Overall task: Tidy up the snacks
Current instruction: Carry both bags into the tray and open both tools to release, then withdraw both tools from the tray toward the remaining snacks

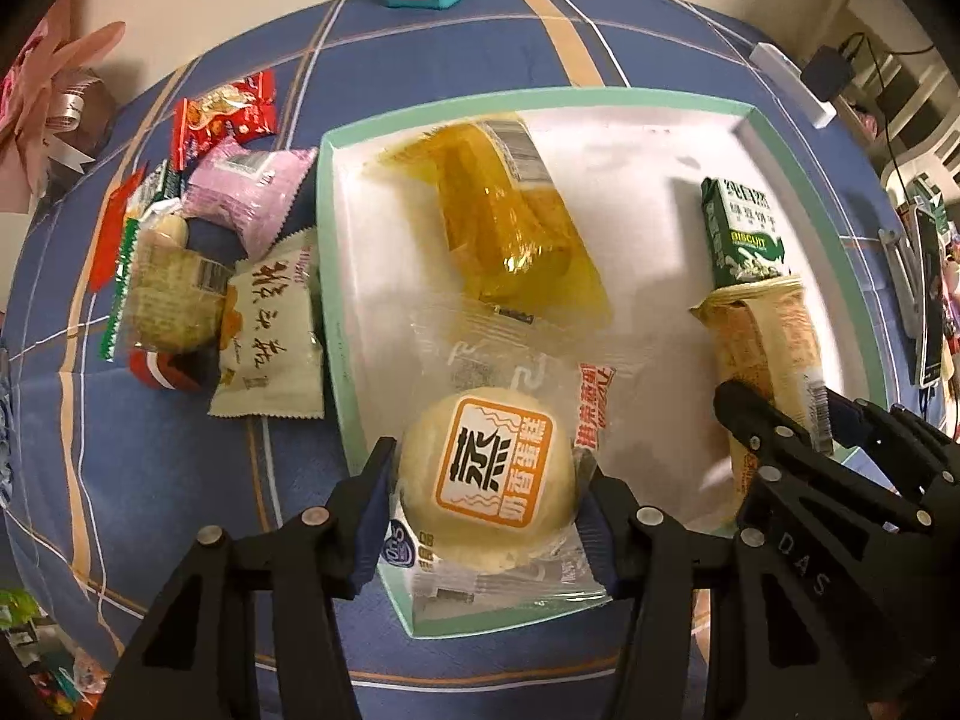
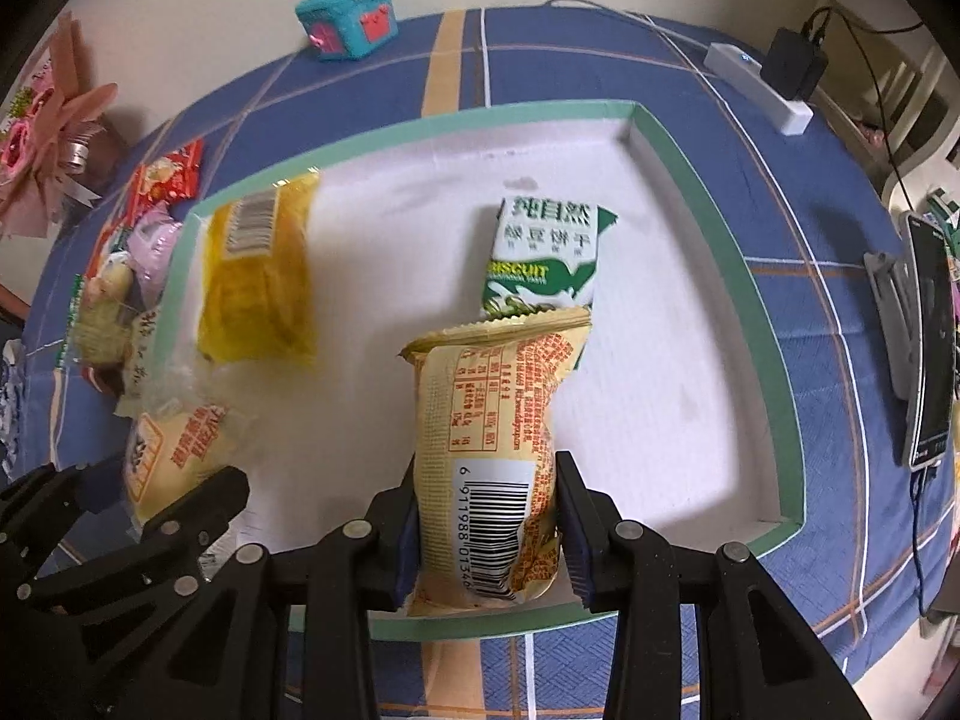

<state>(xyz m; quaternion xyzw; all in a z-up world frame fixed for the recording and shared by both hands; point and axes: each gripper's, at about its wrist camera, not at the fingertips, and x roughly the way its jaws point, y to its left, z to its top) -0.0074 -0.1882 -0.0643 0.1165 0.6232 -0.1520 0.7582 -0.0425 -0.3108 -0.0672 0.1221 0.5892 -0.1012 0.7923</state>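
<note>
Left tongs (image 1: 486, 483) clamped the round steamed cake (image 1: 489, 480) over the tray (image 2: 726, 240) – right tongs (image 2: 489, 519) gripped the beige barcode packet (image 2: 489, 456), near the green biscuit pack (image 2: 543, 258).

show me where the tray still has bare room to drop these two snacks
Bare white floor lies between the yellow packet and green biscuit pack, and along the tray's right rim. Crowded: the snack pile on the cloth left of the tray.

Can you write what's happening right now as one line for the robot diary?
left gripper: shut on round cake | right gripper: shut on tan snack pack | both over tray | pile of snacks waits left of tray
</note>
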